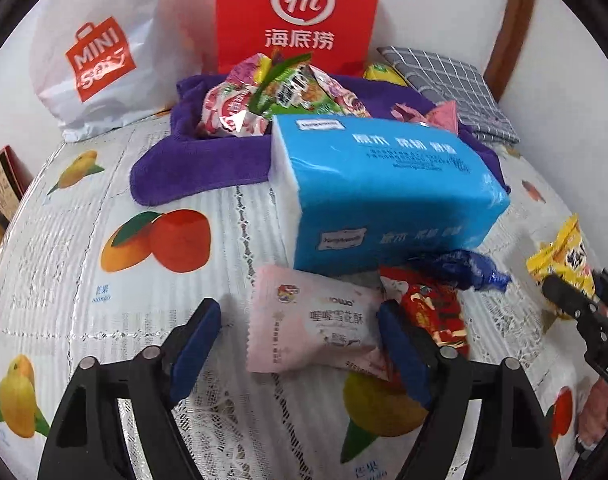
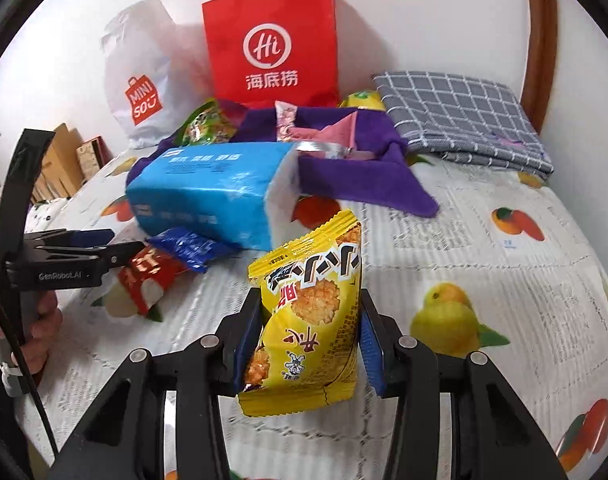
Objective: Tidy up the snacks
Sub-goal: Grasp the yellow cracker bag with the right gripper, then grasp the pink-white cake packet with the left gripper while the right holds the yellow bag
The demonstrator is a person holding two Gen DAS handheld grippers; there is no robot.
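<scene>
The left gripper point(image 1: 300, 344) has its fingers point(image 1: 196, 340) spread wide, one on each side of a pink snack packet point(image 1: 311, 320) that lies flat on the fruit-printed bench cover point(image 1: 84, 280); the right-hand pad looks just beside or touching the packet's edge, the left-hand pad stands apart from it. The blue tissue pack point(image 1: 383, 188) serves as landmark. Left of and behind it a purple towel point(image 1: 184, 168) is spread, carrying a heap of snack bags point(image 1: 272, 92) in pink, red and green wrappers. Behind the towel a white Miniso bag point(image 1: 88, 64) and a red paper bag point(image 1: 300, 16) stand against the wall. Directly in front of the tissue pack lies the pink packet, with a red packet point(image 1: 431, 312) touching its right side and a crumpled dark blue wrapper point(image 1: 463, 270) against the pack's front lower edge. Right of and behind the pack a folded grey checked cloth point(image 2: 463, 124) rests on the bench.

The right gripper point(image 2: 309, 344) has its fingers point(image 2: 248, 344) pinching a yellow snack bag point(image 2: 311, 320), held upright and upside down, in front and to the right of the tissue pack. The tissue pack stands between both grippers and the towel heap.
</scene>
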